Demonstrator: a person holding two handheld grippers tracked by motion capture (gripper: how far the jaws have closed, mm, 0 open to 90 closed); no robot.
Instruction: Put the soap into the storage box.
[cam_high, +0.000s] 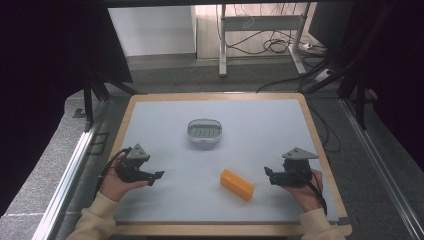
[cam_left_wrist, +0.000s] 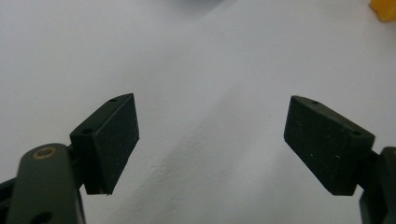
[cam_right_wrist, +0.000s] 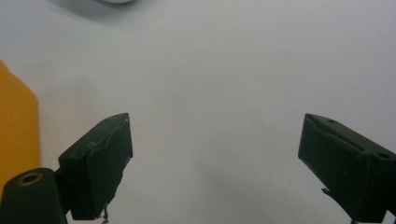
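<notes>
A: Count on the surface (cam_high: 150, 115)?
B: 1 orange block (cam_high: 237, 184), 1 small white oval dish w/ grey ribbed insert (cam_high: 204, 131), 2 hand-held grippers. That's all.
A: Where's the block?
B: Front-centre, lying flat at an angle, betw. the two hands, nearer the right one. Dish sits further back, mid-surface, well apart from it.
A: Left hand-held gripper (cam_high: 159, 175)?
B: Front left, in the person's left hand (cam_high: 116, 182), jaws spread wide, nothing betw. them. Its own view: pads (cam_left_wrist: 114, 140) over bare surface, block corner (cam_left_wrist: 384, 9) at top right.
A: Right hand-held gripper (cam_high: 268, 172)?
B: Front right, also released, wide gap, grasping nothing. Jaws point toward the block, near it but not touching. Its own view: orange edge (cam_right_wrist: 16, 126) just beside one pad (cam_right_wrist: 105, 163).
</notes>
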